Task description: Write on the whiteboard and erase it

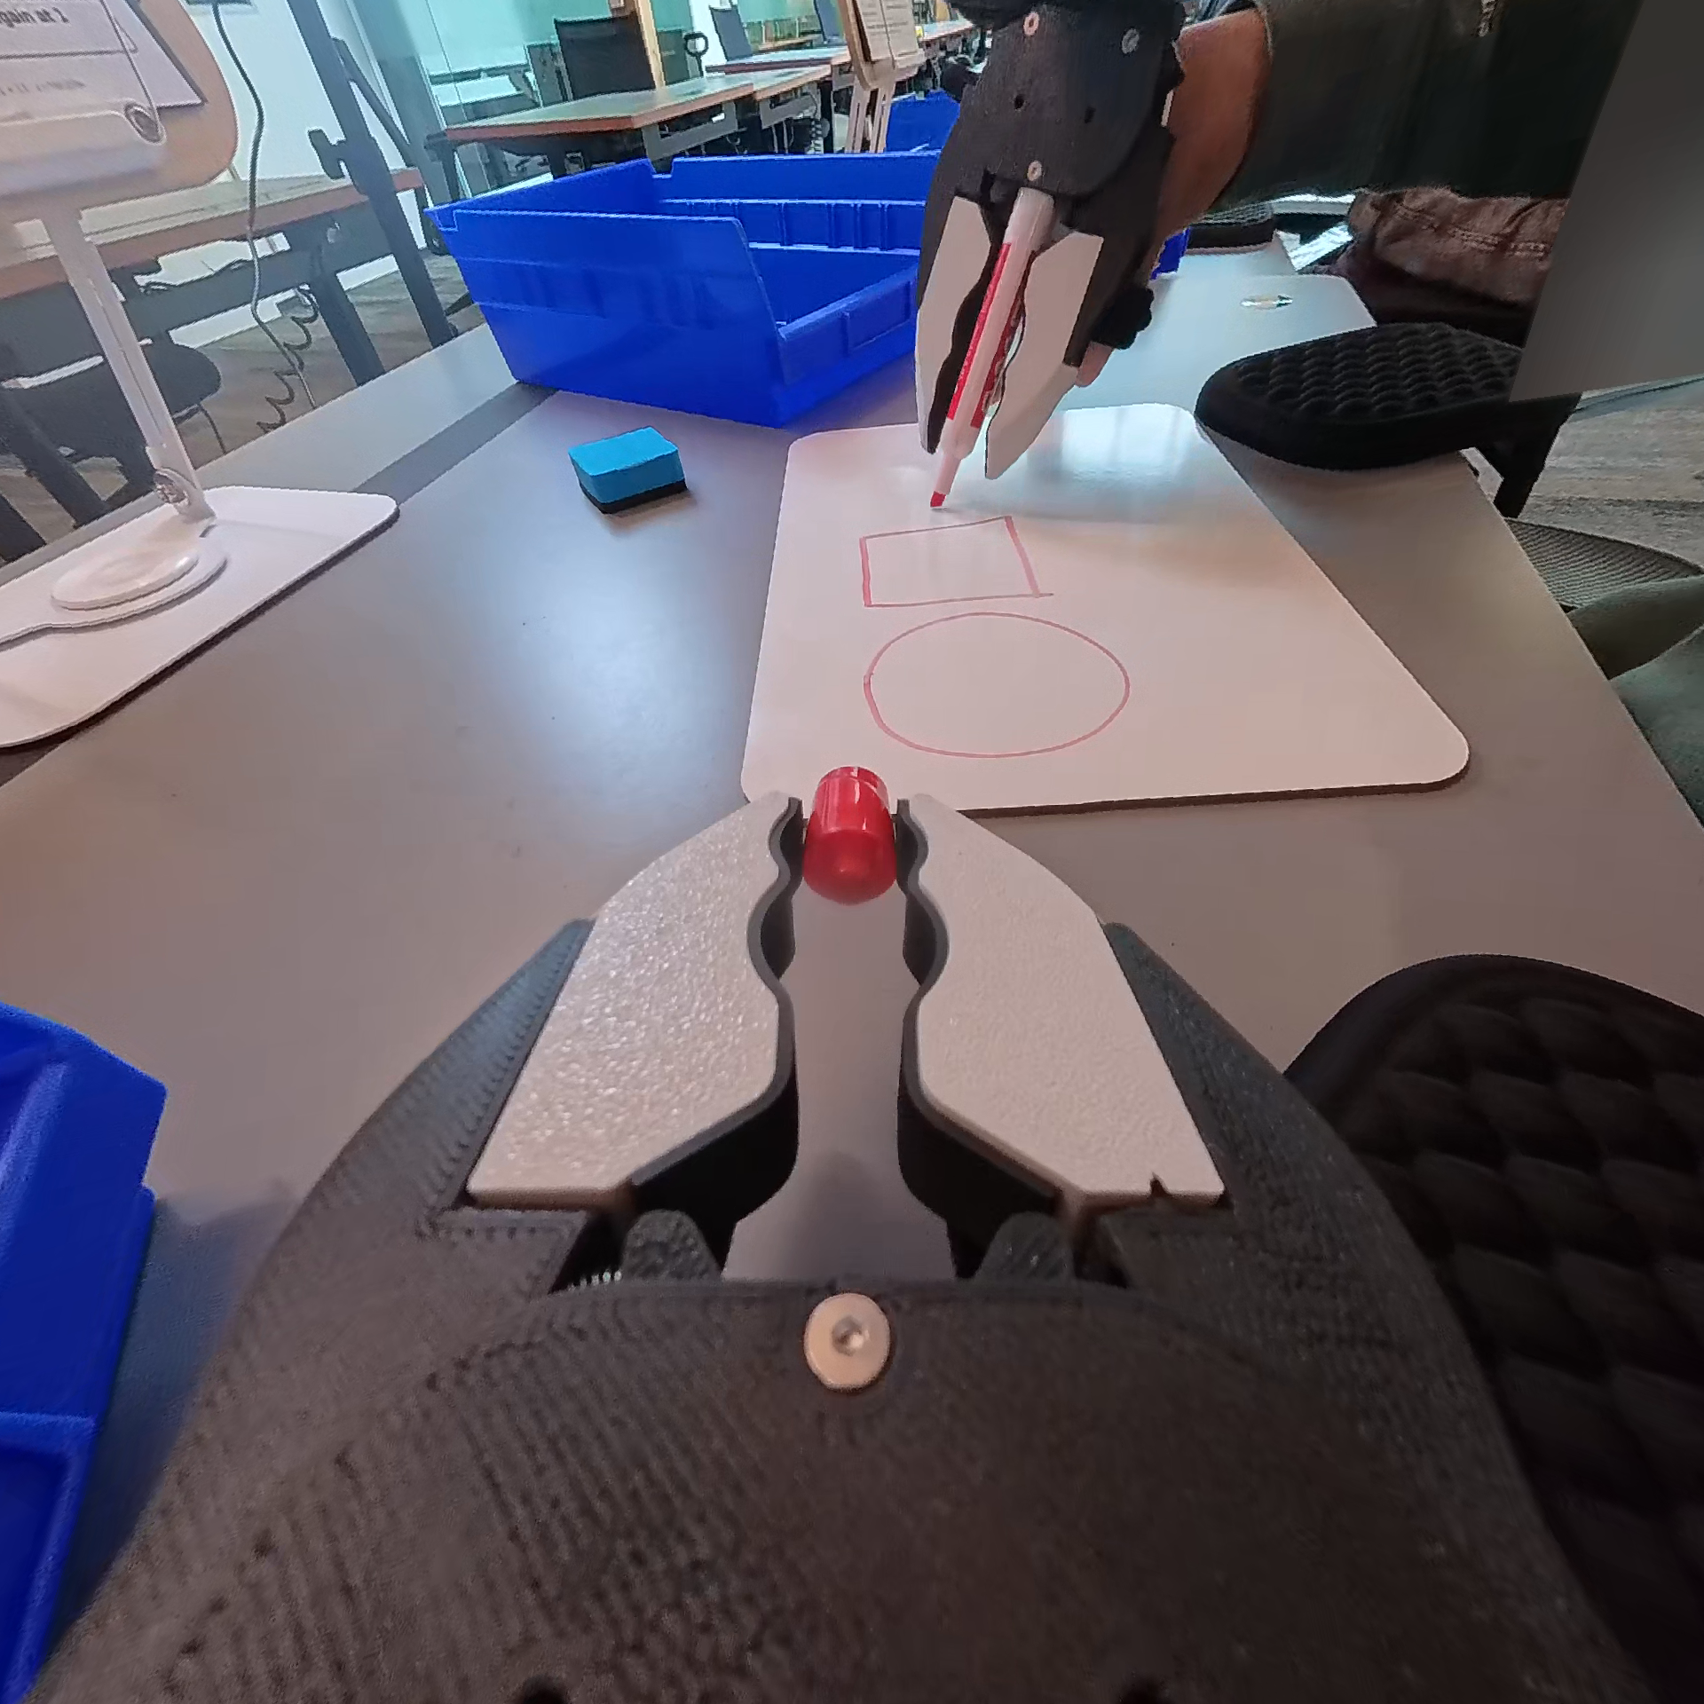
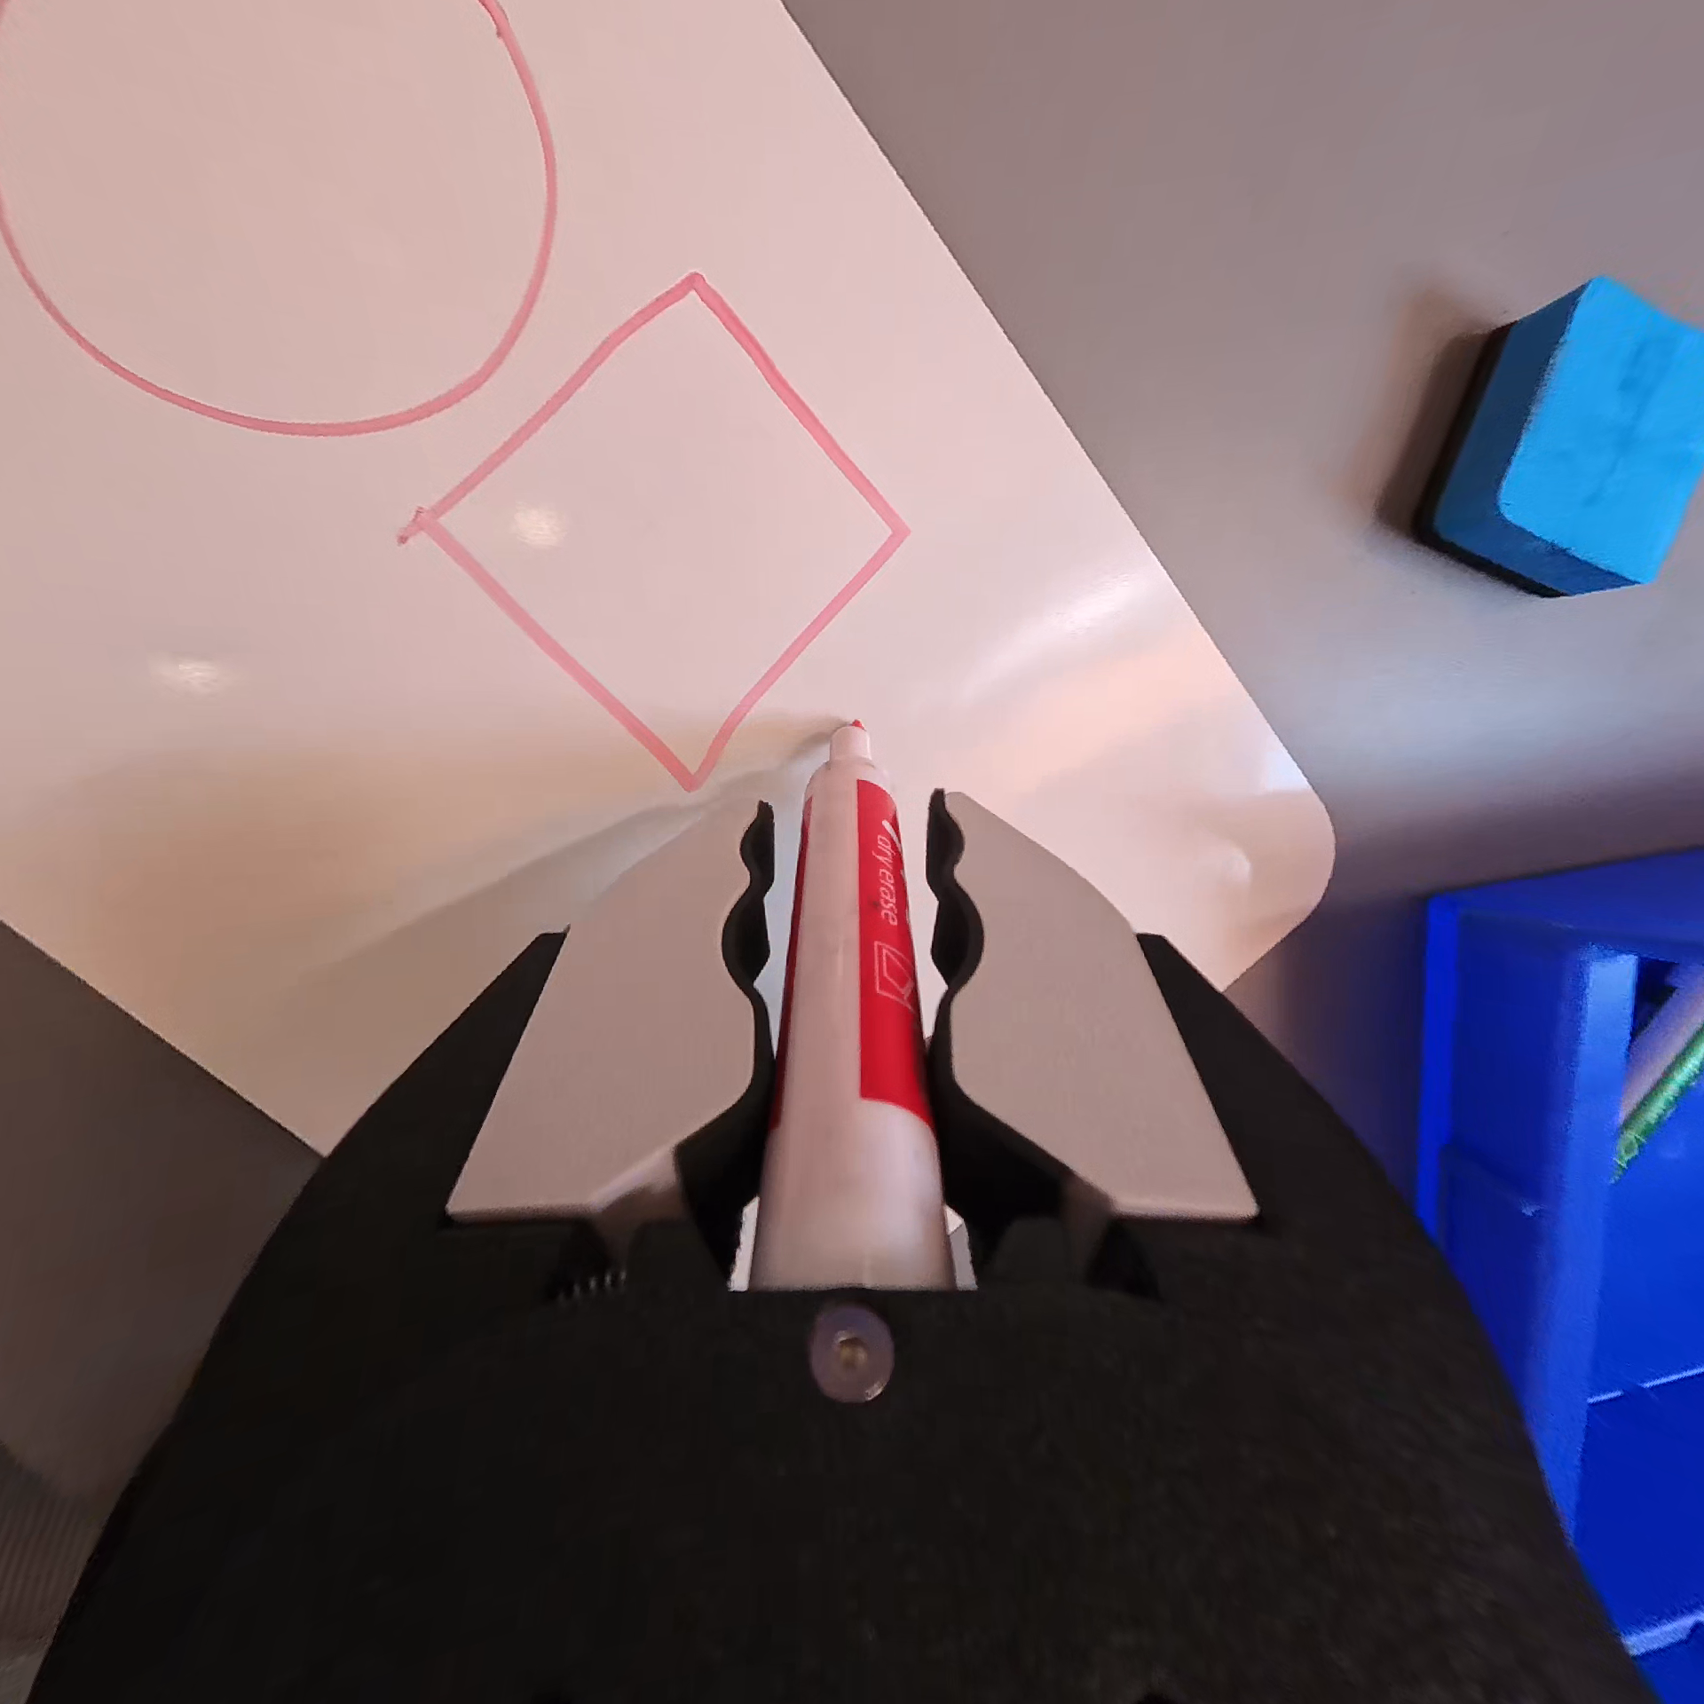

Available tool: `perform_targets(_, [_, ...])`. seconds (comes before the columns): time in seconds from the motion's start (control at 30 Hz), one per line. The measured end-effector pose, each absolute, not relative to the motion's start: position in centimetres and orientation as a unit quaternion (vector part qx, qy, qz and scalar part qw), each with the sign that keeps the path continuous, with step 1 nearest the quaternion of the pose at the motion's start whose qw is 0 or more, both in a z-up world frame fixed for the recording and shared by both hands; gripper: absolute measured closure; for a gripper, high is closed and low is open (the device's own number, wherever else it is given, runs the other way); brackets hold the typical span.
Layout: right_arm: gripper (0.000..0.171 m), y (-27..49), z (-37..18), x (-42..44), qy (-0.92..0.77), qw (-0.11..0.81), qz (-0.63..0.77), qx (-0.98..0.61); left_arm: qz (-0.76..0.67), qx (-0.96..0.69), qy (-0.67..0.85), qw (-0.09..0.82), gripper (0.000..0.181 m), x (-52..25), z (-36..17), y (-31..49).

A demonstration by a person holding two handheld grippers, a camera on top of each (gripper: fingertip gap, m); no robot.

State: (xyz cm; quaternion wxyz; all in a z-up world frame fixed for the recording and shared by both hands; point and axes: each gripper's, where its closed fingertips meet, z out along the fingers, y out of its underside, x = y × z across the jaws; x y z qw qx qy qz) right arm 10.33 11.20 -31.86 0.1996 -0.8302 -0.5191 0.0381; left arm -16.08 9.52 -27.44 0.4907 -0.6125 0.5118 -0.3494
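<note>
The right claw (image 2: 853, 811) is clamped on a red-and-white marker (image 2: 853, 1014), which runs lengthwise between its fingers and pokes out past the tips. The marker's red nib meets the whiteboard (image 1: 1291, 645) just beside a corner of the drawn red square (image 1: 950, 562); a red circle (image 1: 996, 684) sits next to that. The whiteboard lies flat on the grey desk (image 1: 461, 738). The left claw (image 1: 848, 830), low over the desk at the whiteboard's near edge, pinches the red marker cap (image 1: 848, 844) between its tips. A blue eraser (image 1: 629, 468) rests on the desk beside the whiteboard, near a blue bin (image 1: 701, 295).
</note>
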Motion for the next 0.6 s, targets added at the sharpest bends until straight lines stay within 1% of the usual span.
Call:
perform_targets(0.37, [0.139, 11.9, -31.9, 14.4, -0.496, 0.183, -0.003, -0.849, -0.348, -0.612, 0.513, 0.490, 0.162, -16.0, -27.5, 9.5])
perform_targets(0.6, [0.138, 12.3, -31.5, 12.9, -0.500, 0.201, 0.008, -0.842, -0.349, -0.612, 0.515, 0.489, 0.162, -16.0, -27.5, 9.4])
